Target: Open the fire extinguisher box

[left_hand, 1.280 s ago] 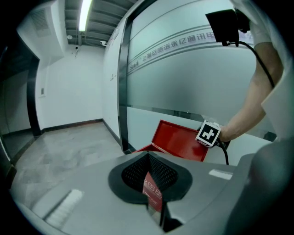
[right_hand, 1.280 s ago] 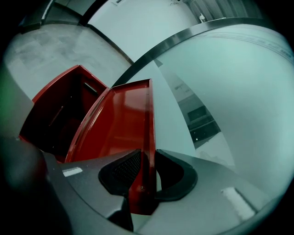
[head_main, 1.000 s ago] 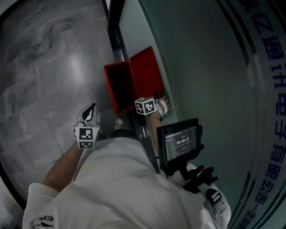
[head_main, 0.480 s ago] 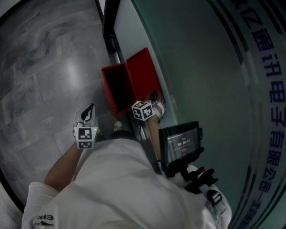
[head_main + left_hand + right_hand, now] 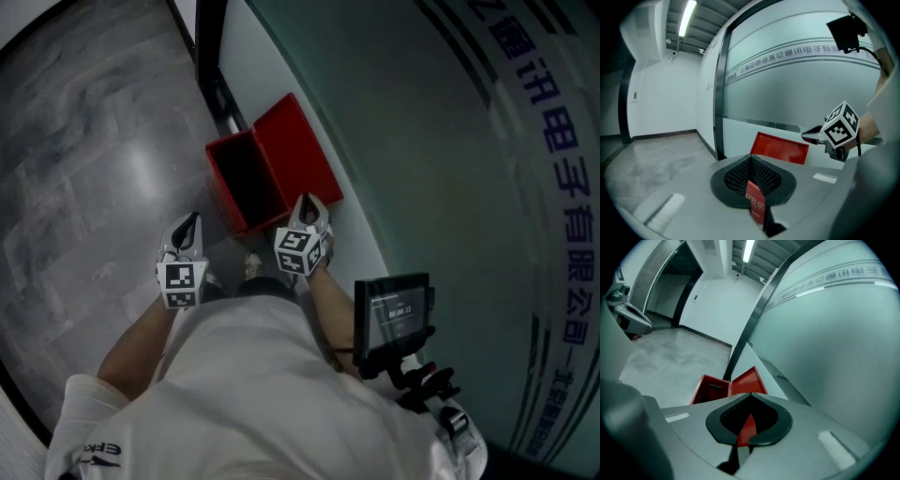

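Above grey floor [image 5: 84, 169], left gripper's [image 5: 190, 227] jaws are closed, right gripper's [image 5: 312, 206] just closed.

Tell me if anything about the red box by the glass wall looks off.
The red box on the floor stands open, its lid leaning back against the glass wall, and its inside looks bare: no extinguisher shows in it. Nothing looks spilled or broken.

Office corridor: frosted glass wall [image 5: 422, 141] w/ lettering [image 5: 561, 173], stone floor [image 5: 84, 169]
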Available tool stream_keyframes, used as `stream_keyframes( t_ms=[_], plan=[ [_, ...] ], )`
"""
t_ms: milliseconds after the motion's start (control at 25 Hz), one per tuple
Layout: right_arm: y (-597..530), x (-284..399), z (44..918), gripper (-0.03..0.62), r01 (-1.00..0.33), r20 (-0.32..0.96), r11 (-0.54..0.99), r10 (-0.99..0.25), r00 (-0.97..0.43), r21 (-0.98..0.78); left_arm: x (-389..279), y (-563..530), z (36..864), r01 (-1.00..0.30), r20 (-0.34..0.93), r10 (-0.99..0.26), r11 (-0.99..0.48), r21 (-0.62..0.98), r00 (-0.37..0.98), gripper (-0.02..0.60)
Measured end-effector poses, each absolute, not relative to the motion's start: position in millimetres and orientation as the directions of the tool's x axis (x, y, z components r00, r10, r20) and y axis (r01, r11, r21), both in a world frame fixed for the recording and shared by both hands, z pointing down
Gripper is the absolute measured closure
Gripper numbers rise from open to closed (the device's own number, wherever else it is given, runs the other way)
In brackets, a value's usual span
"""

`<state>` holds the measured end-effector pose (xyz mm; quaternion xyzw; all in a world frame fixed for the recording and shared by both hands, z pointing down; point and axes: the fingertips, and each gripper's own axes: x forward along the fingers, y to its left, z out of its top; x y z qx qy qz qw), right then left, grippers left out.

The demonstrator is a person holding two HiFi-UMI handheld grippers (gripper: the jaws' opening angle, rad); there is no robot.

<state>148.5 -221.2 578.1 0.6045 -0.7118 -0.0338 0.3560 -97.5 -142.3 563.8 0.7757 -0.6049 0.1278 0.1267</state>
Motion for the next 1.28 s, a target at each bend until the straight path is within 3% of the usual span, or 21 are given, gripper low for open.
stream_keyframes(
  t_ms=[480, 960, 1280],
  plan=[
    [-138, 126, 502, 0.582, -0.945, 0.354, 0.300, -0.904, -0.238, 0.131, -61, -106, 512, -0.948, 0.227, -0.921, -0.317, 0.032, 0.316, 0.578],
    [-11, 148, 445, 0.582, -0.907, 0.215, 0.420, -0.889, -0.404, 0.032, 4, 0, 453, -0.951, 0.094, -0.946, -0.310, 0.004, 0.309, 0.580],
    [61, 146, 422, 0.582, -0.869, 0.157, 0.495, -0.858, -0.489, 0.003, 10, 80, 423, -0.957, 0.052, -0.956, -0.291, -0.012, 0.290, 0.580]
  ],
)
